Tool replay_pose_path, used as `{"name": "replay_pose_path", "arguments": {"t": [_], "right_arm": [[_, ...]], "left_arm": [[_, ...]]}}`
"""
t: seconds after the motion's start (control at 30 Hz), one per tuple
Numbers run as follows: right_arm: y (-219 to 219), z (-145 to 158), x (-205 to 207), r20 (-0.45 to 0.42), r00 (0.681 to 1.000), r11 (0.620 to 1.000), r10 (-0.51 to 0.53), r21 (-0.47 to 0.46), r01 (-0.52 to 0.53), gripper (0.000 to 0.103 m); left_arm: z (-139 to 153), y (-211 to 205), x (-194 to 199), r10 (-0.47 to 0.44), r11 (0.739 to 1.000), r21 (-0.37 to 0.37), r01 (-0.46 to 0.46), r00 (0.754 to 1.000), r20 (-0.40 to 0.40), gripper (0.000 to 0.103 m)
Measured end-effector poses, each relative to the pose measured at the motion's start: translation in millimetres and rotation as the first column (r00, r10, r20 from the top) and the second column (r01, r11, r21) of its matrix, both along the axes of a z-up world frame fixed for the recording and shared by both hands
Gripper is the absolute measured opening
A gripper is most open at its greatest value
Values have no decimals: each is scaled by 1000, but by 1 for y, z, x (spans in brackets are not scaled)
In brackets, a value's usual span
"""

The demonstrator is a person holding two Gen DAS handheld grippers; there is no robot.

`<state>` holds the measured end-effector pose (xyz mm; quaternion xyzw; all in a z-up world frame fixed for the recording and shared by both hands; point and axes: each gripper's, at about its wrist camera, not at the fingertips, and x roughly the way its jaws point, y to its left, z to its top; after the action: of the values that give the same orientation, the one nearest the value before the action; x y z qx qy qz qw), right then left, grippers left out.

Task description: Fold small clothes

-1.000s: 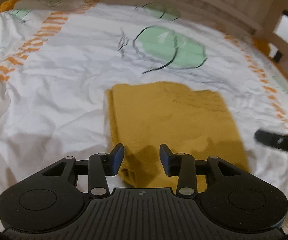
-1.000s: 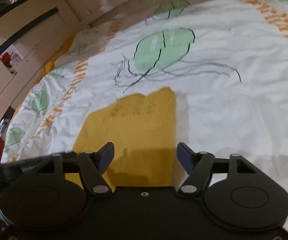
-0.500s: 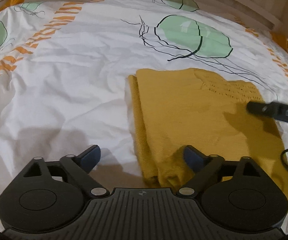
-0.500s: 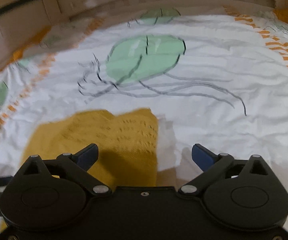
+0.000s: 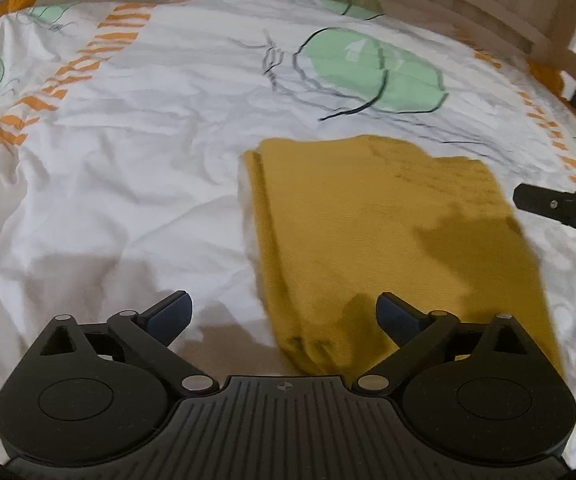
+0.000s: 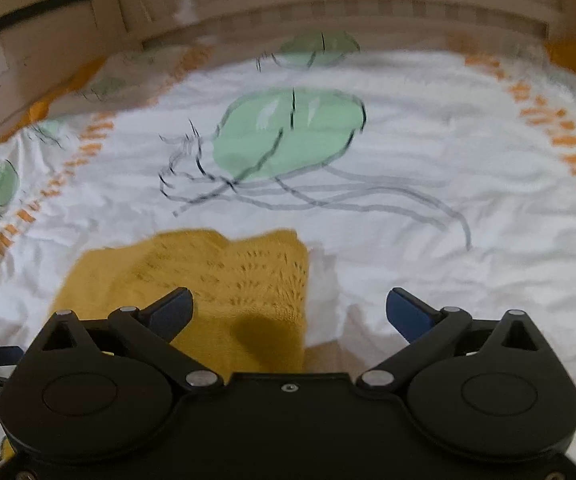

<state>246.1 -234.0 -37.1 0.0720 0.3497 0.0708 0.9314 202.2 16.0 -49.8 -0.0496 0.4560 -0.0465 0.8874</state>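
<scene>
Sweater point(image 5: 388, 240) lies folded flat on my bedsheet point(image 5: 147, 160). Left gripper point(image 5: 283, 314) jaws just opened wide over its near edge; right gripper point(image 6: 290, 308) spread too, holding nothing.

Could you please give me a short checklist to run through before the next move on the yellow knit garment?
1. Left gripper released: ok, jaws have just been opening, nothing pinched.
2. Right gripper released: ok, wide open over the garment's edge.
3. Yellow garment folded into a compact rectangle: ok.
4. Left folded edge tidy: not ok, layers bunch at the near corner.
5. Garment lying flat on the bed sheet: ok.
6. Sleeves tucked inside: cannot tell.
</scene>
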Motion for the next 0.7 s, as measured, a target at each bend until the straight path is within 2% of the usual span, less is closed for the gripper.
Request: {"name": "replay_pose_path", "arguments": {"t": [0.1, 0.27, 0.43, 0.7], "right_arm": [[-2, 19, -22, 46, 999, 1000, 7, -2, -6, 103], [-8, 40, -57, 58, 998, 999, -16, 32, 14, 103], [-15, 43, -89, 52, 998, 996, -21, 92, 16, 103], [-17, 36, -125, 44, 999, 997, 15, 78, -19, 103]], "left_arm": [[15, -3, -17, -2, 1000, -8, 2, 999, 43, 100], [38, -6, -48, 24, 1000, -15, -22, 996, 92, 100], [55, -16, -78, 33, 999, 23, -36, 992, 122, 100], [70, -29, -111, 99, 990, 82, -111, 987, 129, 100]]}}
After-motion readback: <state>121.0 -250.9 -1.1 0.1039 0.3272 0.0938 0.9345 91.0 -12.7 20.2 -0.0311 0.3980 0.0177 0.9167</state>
